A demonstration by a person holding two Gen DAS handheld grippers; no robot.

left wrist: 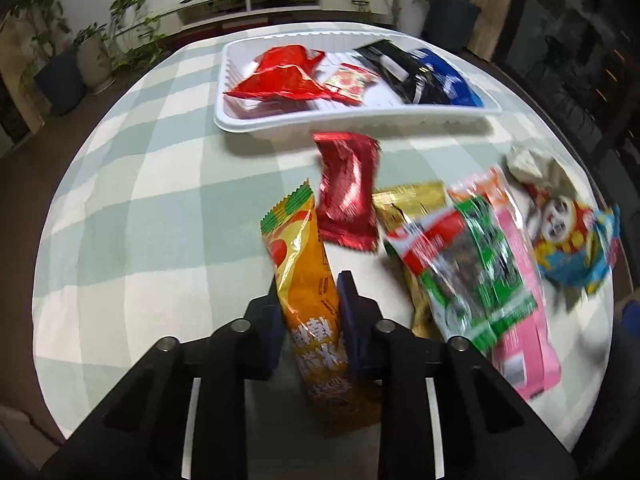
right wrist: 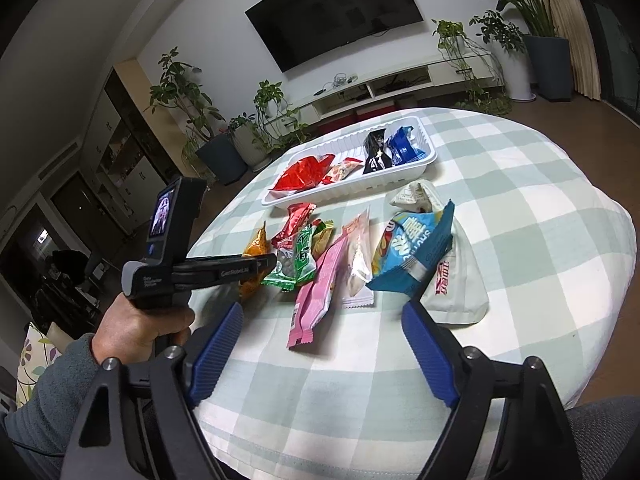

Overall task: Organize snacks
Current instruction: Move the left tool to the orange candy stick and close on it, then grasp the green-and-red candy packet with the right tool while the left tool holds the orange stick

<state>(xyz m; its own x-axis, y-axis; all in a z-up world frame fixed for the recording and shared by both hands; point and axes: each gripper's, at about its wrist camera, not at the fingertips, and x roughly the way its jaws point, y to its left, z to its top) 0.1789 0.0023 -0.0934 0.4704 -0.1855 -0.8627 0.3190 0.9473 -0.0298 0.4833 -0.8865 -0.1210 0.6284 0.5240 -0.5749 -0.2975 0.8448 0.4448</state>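
My left gripper (left wrist: pixel 310 284) is shut on an orange snack packet (left wrist: pixel 308 280), its blue pads pressing both sides of the wrapper; the same orange snack packet (right wrist: pixel 256 246) shows at that gripper's tip in the right wrist view. A white tray (left wrist: pixel 352 122) at the far side holds red, black and blue packets. Loose on the checked cloth lie a red foil packet (left wrist: pixel 348 192), a gold packet (left wrist: pixel 408 200), a green packet (left wrist: pixel 472 268) and a pink packet (left wrist: pixel 528 320). My right gripper (right wrist: pixel 324 318) stands open above the cloth in front of the pink packet (right wrist: pixel 316 296), with nothing between its fingers.
A blue bag (right wrist: pixel 416 252) and white pouches (right wrist: pixel 460 292) lie right of the pile. A hand (right wrist: pixel 136 328) holds the left tool at the table's left edge. The round table (right wrist: pixel 540 208) has bare cloth on the right. Potted plants and a TV stand are behind.
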